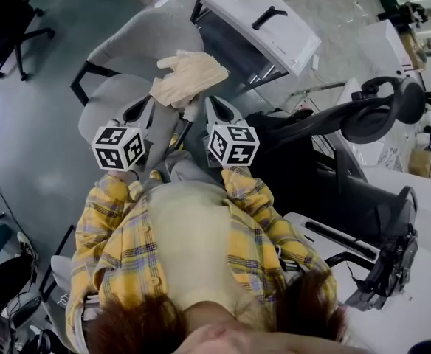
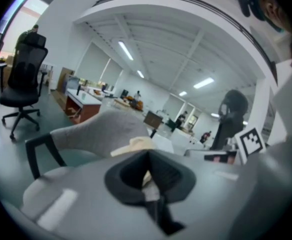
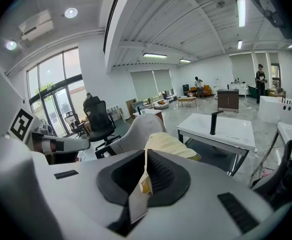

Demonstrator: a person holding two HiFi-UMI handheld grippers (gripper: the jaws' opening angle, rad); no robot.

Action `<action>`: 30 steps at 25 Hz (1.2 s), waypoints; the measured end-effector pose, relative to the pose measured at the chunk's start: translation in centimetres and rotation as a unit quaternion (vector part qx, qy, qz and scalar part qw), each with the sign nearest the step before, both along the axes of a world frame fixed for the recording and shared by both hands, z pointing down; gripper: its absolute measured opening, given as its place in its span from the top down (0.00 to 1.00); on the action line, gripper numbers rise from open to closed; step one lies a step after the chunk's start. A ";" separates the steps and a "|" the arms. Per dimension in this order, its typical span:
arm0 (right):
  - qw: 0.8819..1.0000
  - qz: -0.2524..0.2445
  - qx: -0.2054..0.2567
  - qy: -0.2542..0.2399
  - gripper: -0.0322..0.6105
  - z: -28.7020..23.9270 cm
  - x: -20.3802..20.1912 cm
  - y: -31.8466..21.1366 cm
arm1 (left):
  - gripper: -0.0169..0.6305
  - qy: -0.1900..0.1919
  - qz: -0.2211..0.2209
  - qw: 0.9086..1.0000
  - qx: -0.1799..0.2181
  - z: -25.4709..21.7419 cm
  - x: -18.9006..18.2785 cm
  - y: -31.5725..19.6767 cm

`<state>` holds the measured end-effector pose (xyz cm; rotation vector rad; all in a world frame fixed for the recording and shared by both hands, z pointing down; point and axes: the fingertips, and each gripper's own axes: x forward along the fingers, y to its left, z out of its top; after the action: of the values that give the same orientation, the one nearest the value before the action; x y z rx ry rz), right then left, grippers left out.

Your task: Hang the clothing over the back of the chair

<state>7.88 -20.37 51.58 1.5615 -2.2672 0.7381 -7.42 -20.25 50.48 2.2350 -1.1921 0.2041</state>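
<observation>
A cream piece of clothing (image 1: 190, 76) hangs bunched over the grey chair (image 1: 145, 41), between the chair's back and its seat. My left gripper (image 1: 161, 103) is shut on the clothing's near left edge, and my right gripper (image 1: 199, 106) is shut on its near right edge. In the left gripper view a pale strip of the clothing (image 2: 136, 145) sits pinched in the left gripper (image 2: 147, 178), with the chair's back (image 2: 98, 129) beyond. The right gripper view shows the right gripper (image 3: 145, 178) clamped on a fold of the clothing (image 3: 168, 145), and the chair (image 3: 142, 128) behind it.
A white desk (image 1: 263, 17) with a black handle stands just right of the chair. A black office chair (image 1: 363, 116) is close on the right, another black chair (image 1: 9, 21) far left. Cables and gear lie on the floor at the lower left.
</observation>
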 end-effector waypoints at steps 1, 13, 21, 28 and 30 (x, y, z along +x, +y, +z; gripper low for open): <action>1.000 -0.002 0.001 0.001 0.91 -0.1 -0.2 0.3 | 0.96 -0.002 -0.003 1.000 -0.002 0.1 -0.3 0.4; 1.000 -0.021 0.003 0.007 0.93 0.0 -2.3 4.1 | 0.96 -0.028 -0.015 0.999 -0.010 0.5 -2.1 4.6; 0.999 -0.034 0.009 0.008 0.93 -0.6 -3.7 5.3 | 0.96 -0.045 -0.027 0.999 -0.003 -0.2 -3.7 6.5; 0.999 -0.041 0.008 0.010 0.93 -0.8 -4.3 5.9 | 0.96 -0.050 -0.035 0.998 -0.009 0.1 -4.6 7.8; 0.999 -0.044 0.009 0.010 0.93 -0.9 -4.5 6.1 | 0.96 -0.049 -0.037 0.998 -0.010 0.1 -4.8 8.1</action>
<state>3.37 -14.25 50.65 1.4606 -2.3169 0.6784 -12.25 -12.13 50.61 2.1816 -1.3168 0.2983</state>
